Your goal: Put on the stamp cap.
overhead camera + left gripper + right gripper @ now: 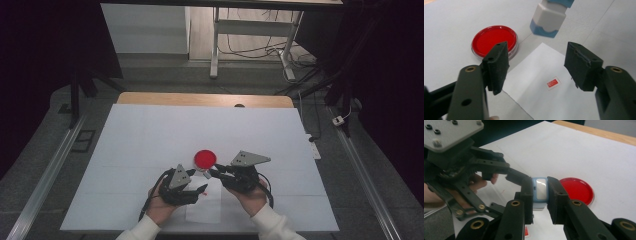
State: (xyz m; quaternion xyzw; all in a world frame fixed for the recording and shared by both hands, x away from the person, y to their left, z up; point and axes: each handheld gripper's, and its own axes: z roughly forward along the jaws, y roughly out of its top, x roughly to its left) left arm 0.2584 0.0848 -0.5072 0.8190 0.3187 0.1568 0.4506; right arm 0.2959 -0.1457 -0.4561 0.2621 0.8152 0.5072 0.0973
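A small blue and white stamp [540, 192] is clamped between my right gripper's [540, 185] jaws and hangs just above the table. In the left gripper view the stamp [548, 18] hovers beyond a small white paper sheet [541, 87] that bears one red printed mark [553, 83]. A round red ink pad [494, 41] lies to the left of the sheet. My left gripper [537, 51] is open over the sheet, nothing between its jaws. From above, the ink pad [205, 158] sits just beyond both grippers, left gripper [198, 183] and right gripper [212, 173] nearly meeting.
A large white cover [150, 135] spreads over the wooden table [200, 98]. Both hands [255, 197] rest near the front edge. Beyond the table stand a desk frame [216, 45] and floor cables [300, 60]; a rail [45, 175] runs along the left.
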